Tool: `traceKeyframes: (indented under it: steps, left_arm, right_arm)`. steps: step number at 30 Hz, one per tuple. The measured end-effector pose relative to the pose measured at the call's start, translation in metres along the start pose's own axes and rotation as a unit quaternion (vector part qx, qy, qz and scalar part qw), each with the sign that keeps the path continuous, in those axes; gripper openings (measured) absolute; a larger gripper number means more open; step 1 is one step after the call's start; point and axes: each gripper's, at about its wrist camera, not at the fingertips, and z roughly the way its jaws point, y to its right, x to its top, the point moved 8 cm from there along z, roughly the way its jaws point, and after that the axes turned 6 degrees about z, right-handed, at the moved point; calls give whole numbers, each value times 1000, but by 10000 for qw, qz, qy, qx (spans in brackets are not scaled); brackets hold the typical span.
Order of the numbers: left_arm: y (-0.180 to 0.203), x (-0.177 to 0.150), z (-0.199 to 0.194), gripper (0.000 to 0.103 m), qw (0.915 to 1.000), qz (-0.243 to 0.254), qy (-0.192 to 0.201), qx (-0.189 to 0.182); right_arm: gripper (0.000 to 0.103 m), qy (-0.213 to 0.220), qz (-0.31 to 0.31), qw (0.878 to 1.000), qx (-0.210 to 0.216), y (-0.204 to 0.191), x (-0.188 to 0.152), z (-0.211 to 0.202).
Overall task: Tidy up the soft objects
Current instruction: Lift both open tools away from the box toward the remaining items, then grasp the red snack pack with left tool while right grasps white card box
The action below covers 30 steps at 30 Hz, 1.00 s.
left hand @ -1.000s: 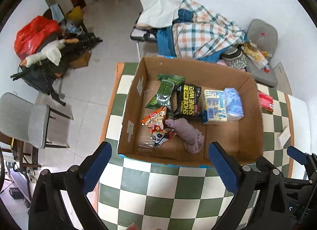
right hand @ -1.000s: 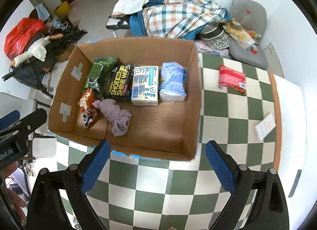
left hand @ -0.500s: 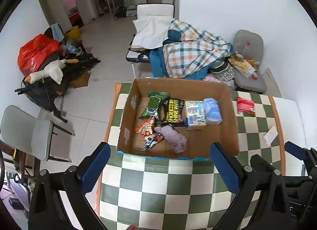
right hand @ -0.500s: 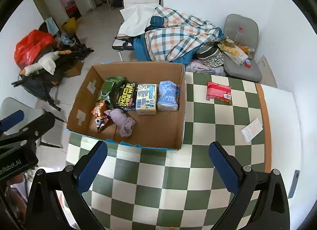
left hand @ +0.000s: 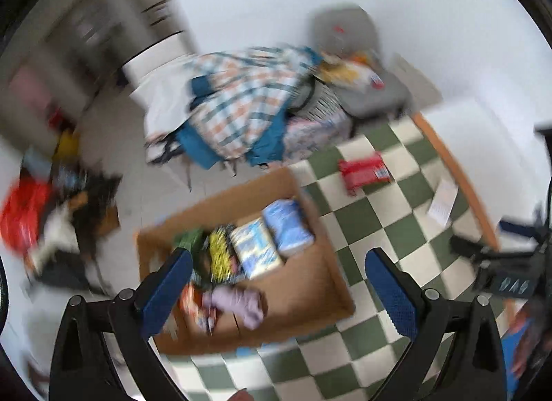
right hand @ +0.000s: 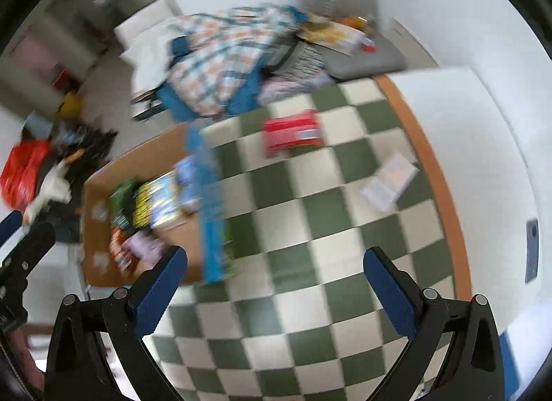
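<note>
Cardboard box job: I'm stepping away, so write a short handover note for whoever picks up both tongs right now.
Left tongs: open, empty, above the cardboard box.
Right tongs: open, empty, above the checkered table.
Done: in the box are the blue soft pack, the lilac cloth and several packets.
Left: the red packet and a small pale packet lie on the table outside the box.
Both views are blurred, so labels cannot be read.
</note>
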Motion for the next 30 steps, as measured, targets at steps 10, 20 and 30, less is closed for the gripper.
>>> traceKeyframes:
  steps: [10, 20, 30]
  left_arm:
    - [105, 99, 149, 95, 9700, 2248, -854, -349]
    - [158, 104, 276, 93, 9160, 3562, -1712, -682]
    - [170, 99, 306, 66, 9188, 3026, -2147, -1343]
  right_arm:
    - [103, -816, 1024, 9905, -429, 117, 75, 100]
    - [103, -1687, 1892, 9652, -641, 187, 78, 203]
    - [103, -1904, 2218, 9545, -588, 193, 80, 250]
